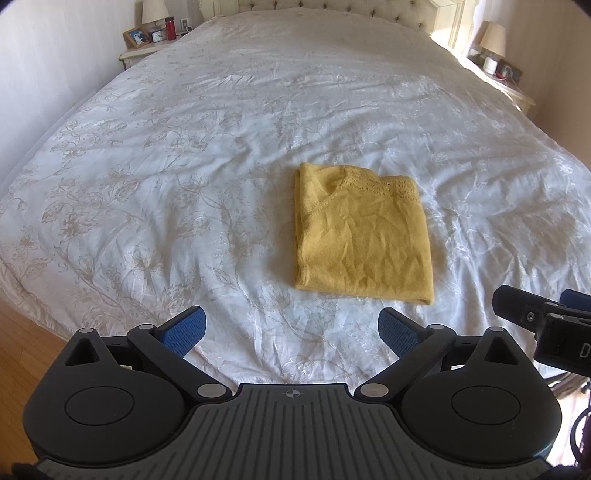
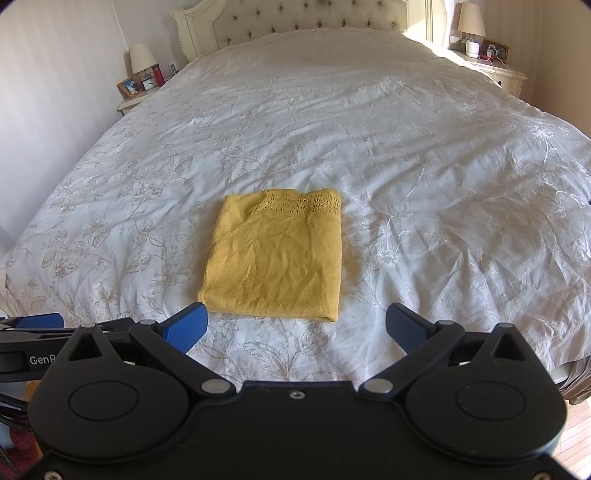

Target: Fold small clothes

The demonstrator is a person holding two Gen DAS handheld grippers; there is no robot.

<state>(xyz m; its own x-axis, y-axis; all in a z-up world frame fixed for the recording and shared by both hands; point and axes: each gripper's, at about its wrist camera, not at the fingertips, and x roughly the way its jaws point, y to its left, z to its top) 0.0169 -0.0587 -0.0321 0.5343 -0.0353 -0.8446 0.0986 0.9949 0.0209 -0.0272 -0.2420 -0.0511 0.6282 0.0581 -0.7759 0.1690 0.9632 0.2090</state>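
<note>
A yellow knit garment (image 1: 364,236) lies folded into a neat rectangle on the bed (image 1: 184,155), toward its foot end, with an openwork lace band along the edge facing the headboard (image 2: 303,22). Both claws hang short of it over the foot of the bed, apart from the cloth. The left claw (image 1: 291,334) is spread wide with nothing between its blue pads, and the right claw (image 2: 295,326) is likewise wide open and empty. Nothing lies between either claw and the garment.

Left of the headboard stands a nightstand (image 2: 129,103) with a lamp (image 2: 142,59), a red bottle (image 2: 158,75), a small clock and a framed photo (image 2: 129,88). Right of the headboard a second nightstand (image 2: 498,75) carries another lamp (image 2: 471,20) and a white cylinder.

In the right wrist view, the left claw's body shows the letters "GenR", the rest hidden.

The bedspread is white with a pale floral print, wrinkled. Sunlight falls across the side right of the headboard. Wooden flooring (image 1: 26,343) shows by the bed's foot.
</note>
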